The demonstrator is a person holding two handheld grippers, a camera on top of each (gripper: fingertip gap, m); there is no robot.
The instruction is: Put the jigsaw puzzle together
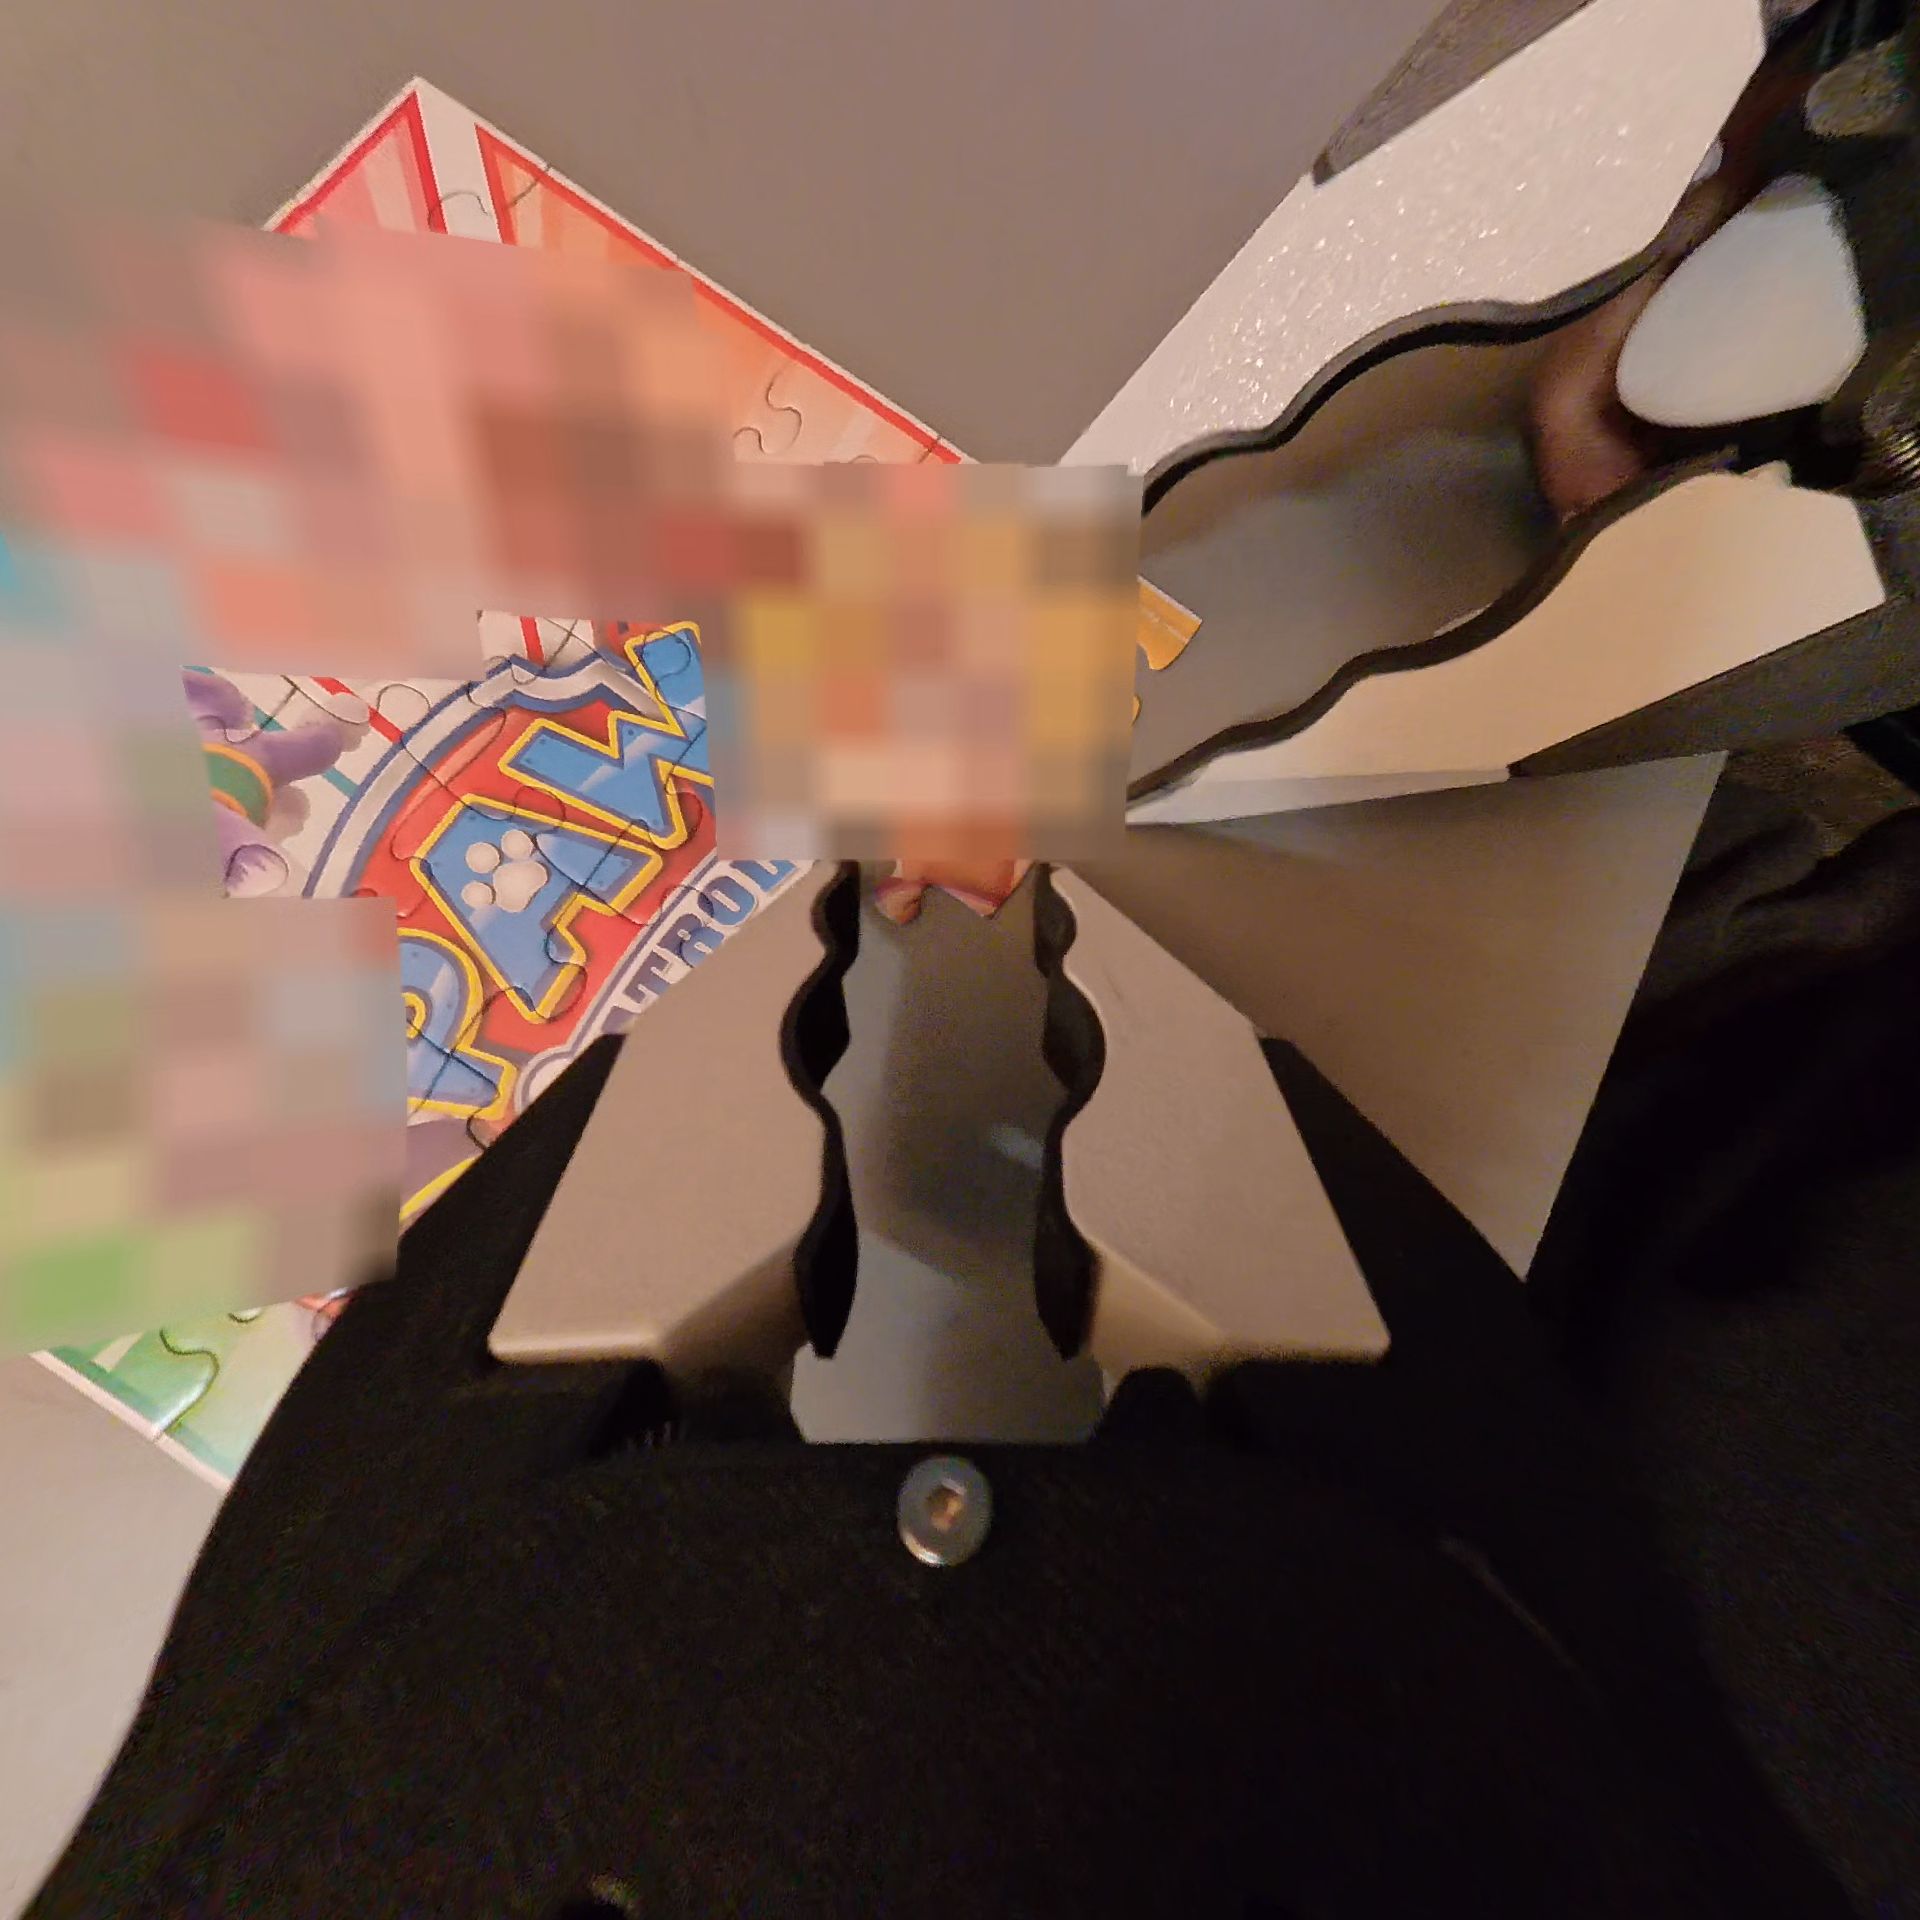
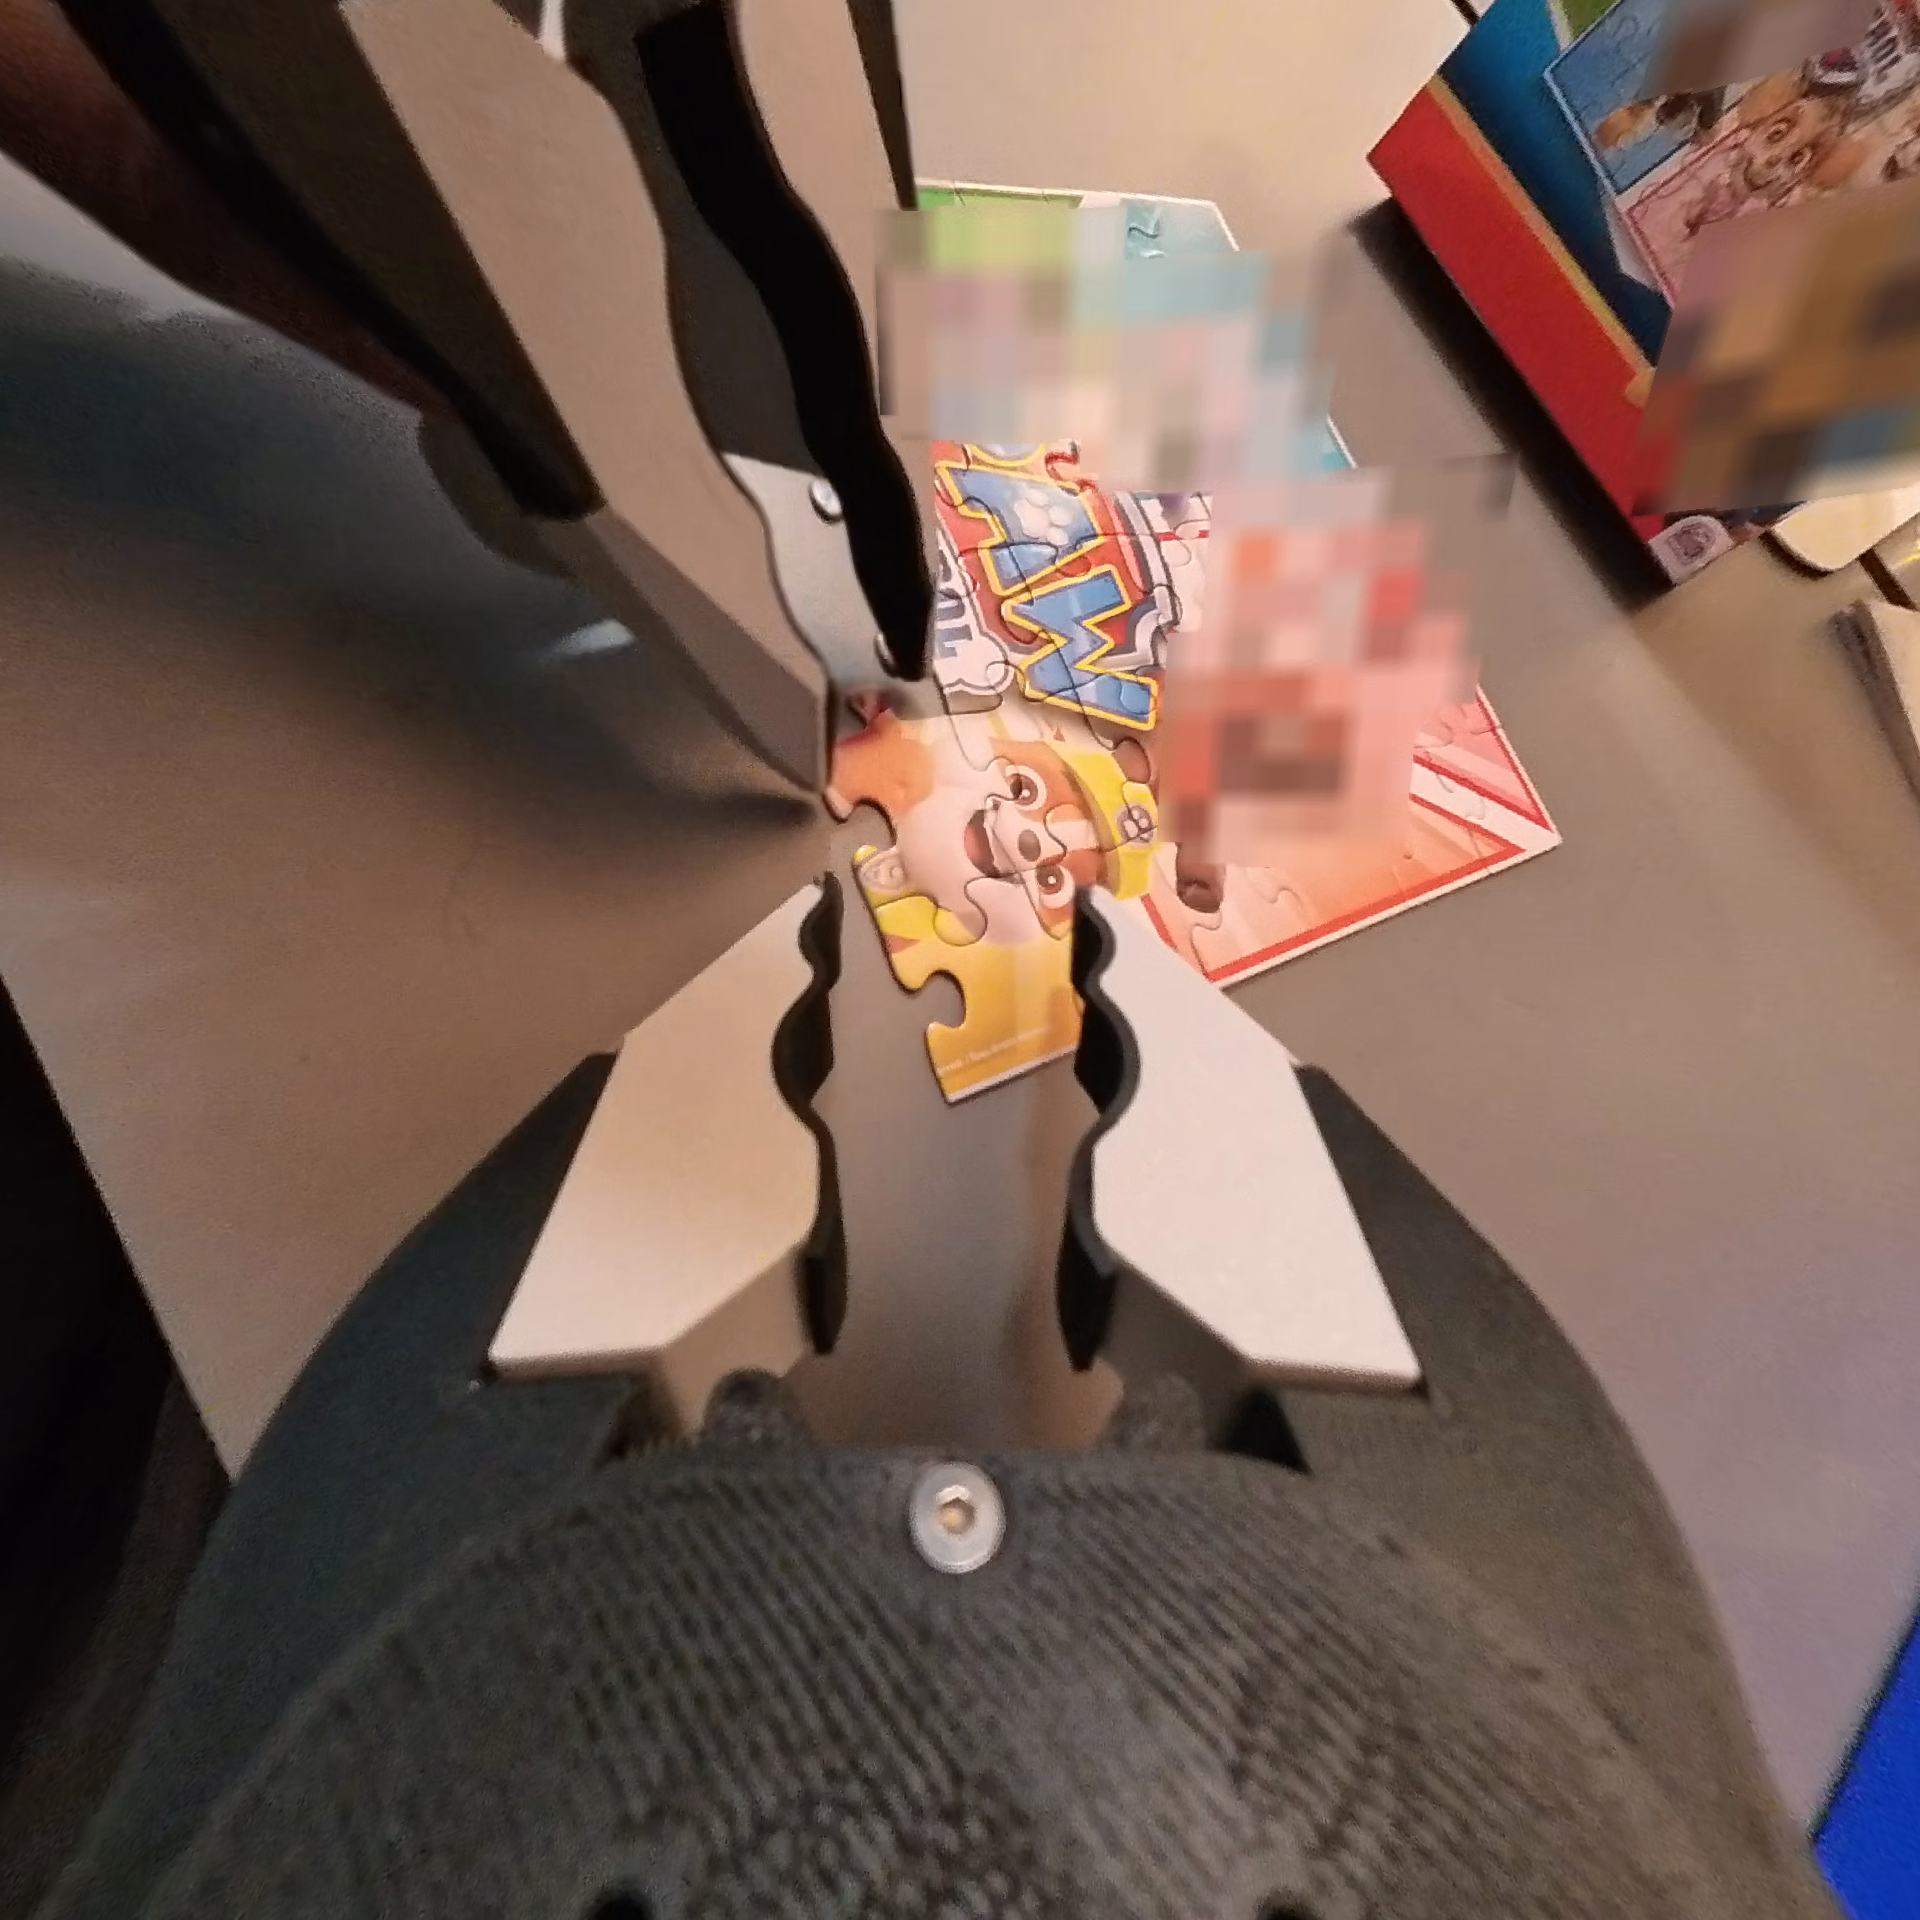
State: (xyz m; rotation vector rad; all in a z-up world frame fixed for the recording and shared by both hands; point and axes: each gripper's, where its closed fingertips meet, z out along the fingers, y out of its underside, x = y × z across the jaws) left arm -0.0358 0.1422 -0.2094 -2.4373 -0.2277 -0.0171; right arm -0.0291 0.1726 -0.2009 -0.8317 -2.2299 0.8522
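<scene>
Where the jigsaw puzzle [image 2: 1049, 623] ends in an unfinished, ragged edge on the grey surface [image 2: 1455, 1143], both grippers are stationed close together.

Right gripper [image 2: 956, 914]: fingers wide apart, holding nothing. A yellow piece [image 2: 997, 997], joined to the puzzle and forming its nearest corner, lies directly ahead between the tips. Its long side runs roughly in line with the fingers. The right-hand fingertip [image 2: 1089, 925] sits at or over that piece's edge. The other tip stands clear of it, with bare surface between.

Left gripper [image 1: 948, 894]: fingers partly open. The tab of an orange piece [image 2: 883, 769], next along the same edge, lies between the tips. Whether the pads press on it cannot be determined, as a blurred patch covers the tips in its own view. Seen from the right wrist, this gripper comes down from the upper left, at an angle across the right gripper's line.

Of the two, the left gripper is closer in on the edge. A red and blue box [image 2: 1507, 260] stands beyond the puzzle's far side.
</scene>
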